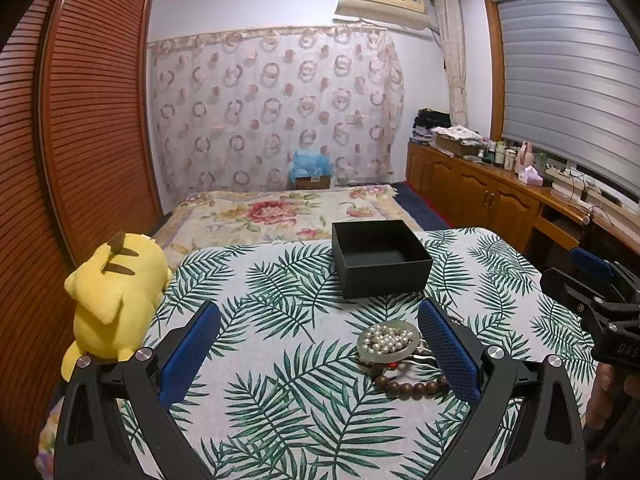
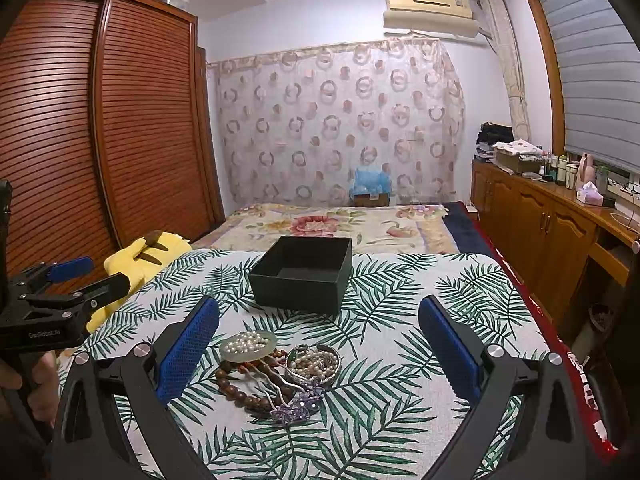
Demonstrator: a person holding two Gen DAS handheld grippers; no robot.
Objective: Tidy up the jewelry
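Note:
A pile of jewelry lies on the leaf-print cloth: a pale jade bangle (image 2: 248,347) filled with white pearls (image 1: 387,339), a brown wooden bead bracelet (image 2: 236,390), a silver bangle (image 2: 316,362) holding a small pearl string, and a purple hair clip (image 2: 294,408). Behind them stands an empty black box (image 2: 304,274) (image 1: 380,258) with no lid. My left gripper (image 1: 320,344) is open, the pile just inside its right finger. My right gripper (image 2: 320,344) is open above the pile, which sits toward its left finger.
A yellow plush toy (image 1: 116,292) lies at the table's left edge. Behind the table is a bed with a floral cover (image 1: 280,212). A wooden louvred wardrobe (image 1: 80,120) stands left, and low wooden cabinets (image 2: 540,220) with clutter run along the right.

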